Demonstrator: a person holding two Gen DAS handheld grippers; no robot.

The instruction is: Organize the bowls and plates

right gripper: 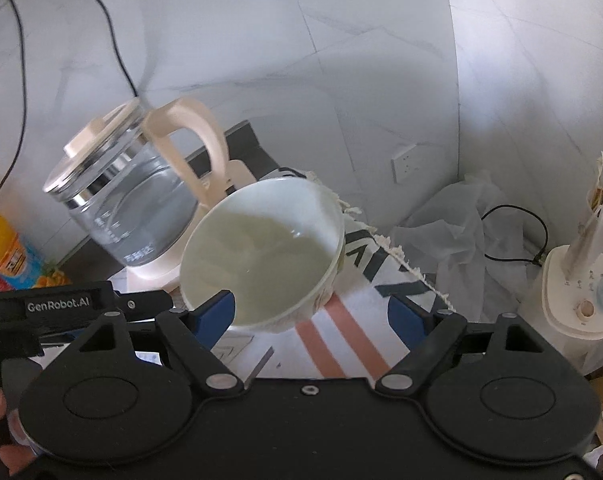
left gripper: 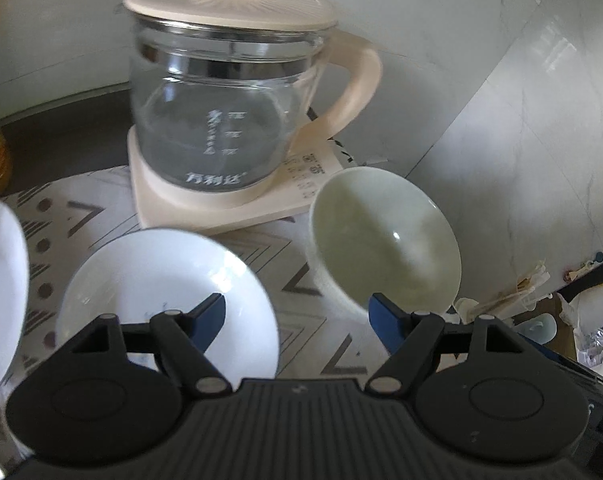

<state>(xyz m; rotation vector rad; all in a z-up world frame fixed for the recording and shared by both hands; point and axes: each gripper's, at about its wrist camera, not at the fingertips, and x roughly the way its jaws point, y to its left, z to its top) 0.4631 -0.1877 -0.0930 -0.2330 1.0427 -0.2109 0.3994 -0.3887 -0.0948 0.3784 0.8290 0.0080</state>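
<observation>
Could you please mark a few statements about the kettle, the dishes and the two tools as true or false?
1. The glass kettle has its lid on. True.
2. The pale green bowl lies upside down. False: its opening faces up and it is empty.
3. The left tool grips the white plate. False: its jaws are open with nothing between them.
4. The right tool is open, with the bowl just ahead of it. True.
5. The dishes sit on bare wood. False: they rest on a patterned cloth.
</observation>
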